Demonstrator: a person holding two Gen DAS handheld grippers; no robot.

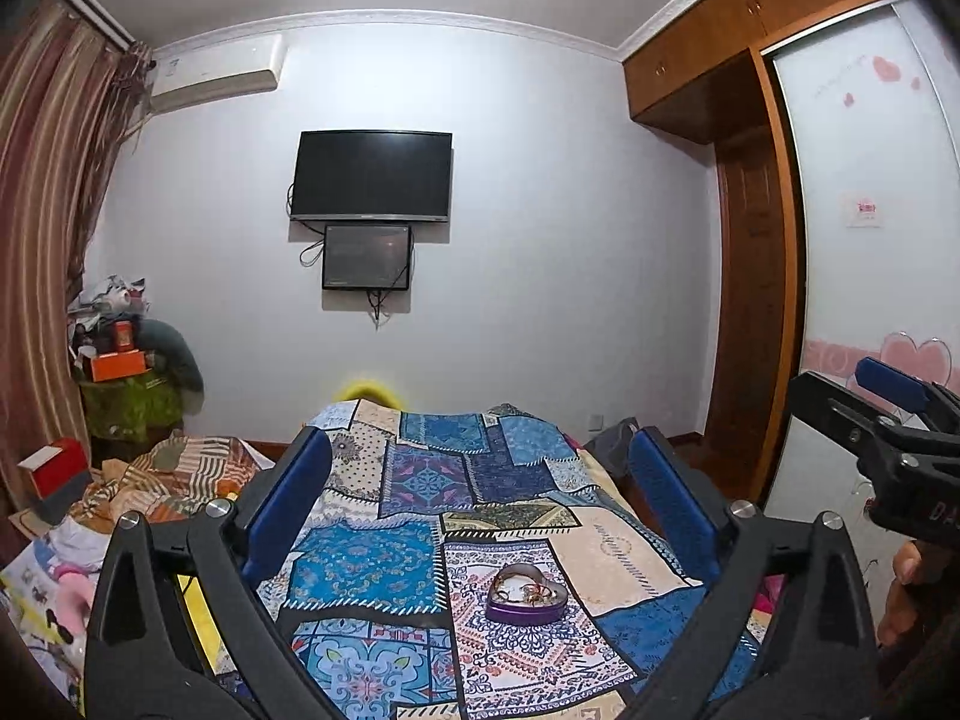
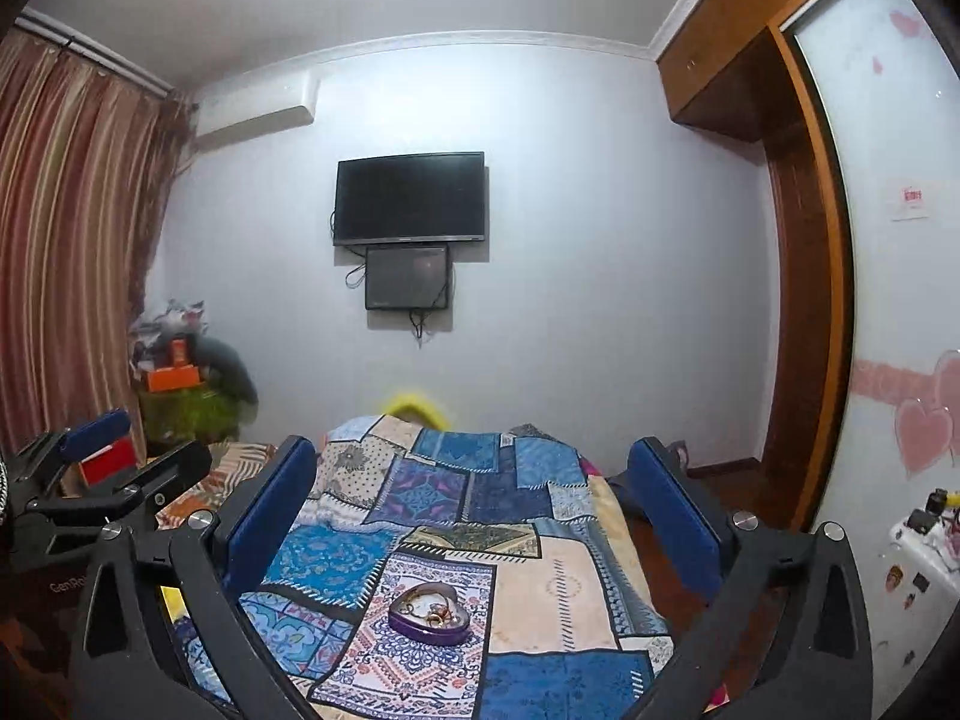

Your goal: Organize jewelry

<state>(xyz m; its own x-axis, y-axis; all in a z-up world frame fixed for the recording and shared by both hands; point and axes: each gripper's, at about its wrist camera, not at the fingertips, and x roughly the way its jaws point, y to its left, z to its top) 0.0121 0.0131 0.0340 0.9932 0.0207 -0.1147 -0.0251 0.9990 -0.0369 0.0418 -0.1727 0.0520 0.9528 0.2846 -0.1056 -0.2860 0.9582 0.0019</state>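
Observation:
A purple heart-shaped box (image 1: 527, 596) with a tangle of gold jewelry in it sits open on the patchwork cloth (image 1: 420, 480) of the bed. It also shows in the right wrist view (image 2: 429, 612). My left gripper (image 1: 480, 474) is open and empty, held above and behind the box. My right gripper (image 2: 474, 480) is open and empty too, at a similar height. The right gripper shows at the right edge of the left wrist view (image 1: 900, 420), and the left gripper shows at the left edge of the right wrist view (image 2: 108, 462).
A striped blanket (image 1: 174, 474) and clutter lie left of the bed. A red box (image 1: 57, 465) stands by the curtain (image 1: 42, 240). A wardrobe (image 1: 870, 240) lines the right side. A TV (image 1: 372, 175) hangs on the far wall.

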